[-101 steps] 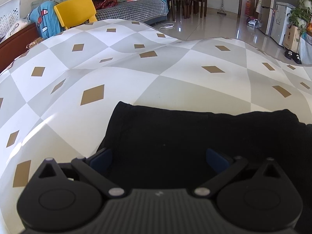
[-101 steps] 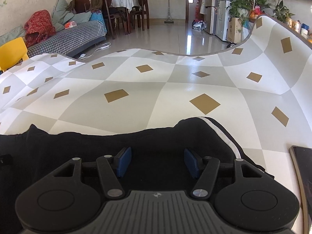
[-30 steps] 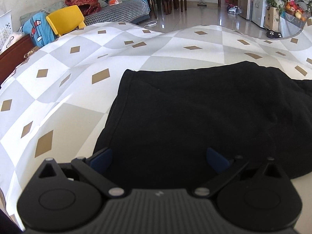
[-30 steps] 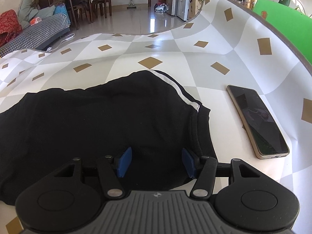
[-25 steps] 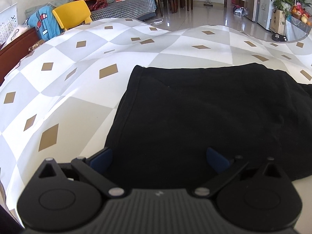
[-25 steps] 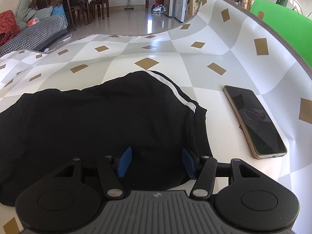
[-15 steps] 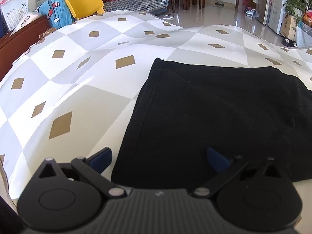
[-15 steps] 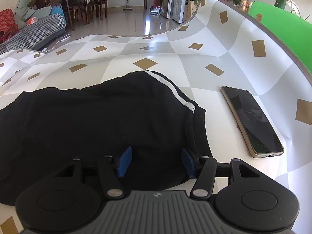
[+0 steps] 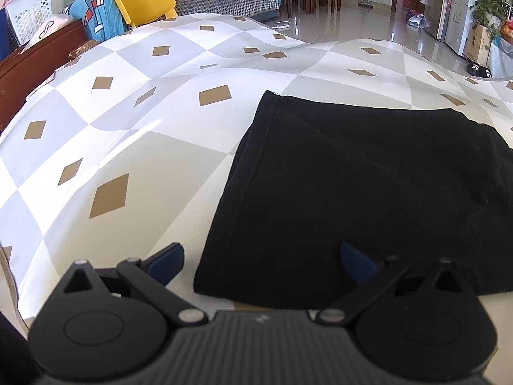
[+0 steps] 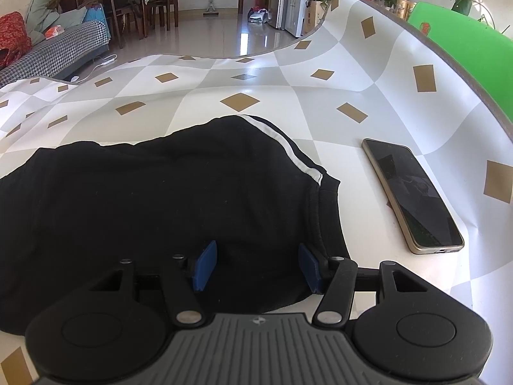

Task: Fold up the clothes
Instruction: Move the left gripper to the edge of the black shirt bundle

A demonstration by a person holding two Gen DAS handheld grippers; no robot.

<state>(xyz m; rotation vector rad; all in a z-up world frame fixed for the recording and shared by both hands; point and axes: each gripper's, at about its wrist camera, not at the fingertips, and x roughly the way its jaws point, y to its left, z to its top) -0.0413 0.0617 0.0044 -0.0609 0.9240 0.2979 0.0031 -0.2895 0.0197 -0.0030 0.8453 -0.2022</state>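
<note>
A black garment (image 9: 368,176) lies folded flat on the checked tablecloth (image 9: 134,134). In the right wrist view the same garment (image 10: 160,199) shows a white stripe (image 10: 288,150) along its far right edge and a ribbed hem at the right. My left gripper (image 9: 261,264) is open above the garment's near left corner. Its left pad is over bare cloth and its right pad over the black fabric. My right gripper (image 10: 256,268) is open too, hovering over the garment's near right part, just inside the hem. Nothing is pinched in either one.
A phone (image 10: 413,195) lies face up on the tablecloth, right of the garment. A green panel (image 10: 465,32) stands behind the upturned cloth edge at the right. A yellow chair (image 9: 144,0), a wooden cabinet (image 9: 35,54) and a sofa (image 10: 54,51) stand beyond the table.
My left gripper has slid left along the garment's near edge, so its left pad now sits over bare tablecloth. The right gripper and the garment have stayed put.
</note>
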